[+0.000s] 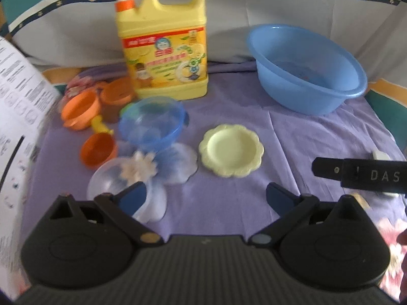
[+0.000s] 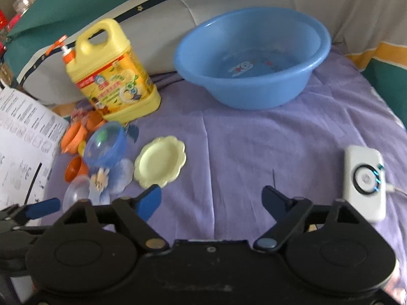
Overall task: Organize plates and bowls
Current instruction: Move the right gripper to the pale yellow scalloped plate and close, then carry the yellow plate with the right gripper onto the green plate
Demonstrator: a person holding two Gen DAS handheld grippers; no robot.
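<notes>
Nothing sorted: yellow plate [image 2: 159, 161], blue bowl [image 1: 152, 123], clear dishes [image 1: 127, 183] lying scattered; basin [image 2: 250, 58] sitting empty. Left tool [image 1: 206, 198], right tool [image 2: 212, 202] hovering wide, holding nothing.

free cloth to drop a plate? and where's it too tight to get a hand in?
Free: the purple cloth between the yellow plate, blue basin and white device, ahead of the right hand-held gripper. Crowded: the left cluster below the detergent jug, where the blue bowl, orange cups and clear dishes touch or overlap.
</notes>
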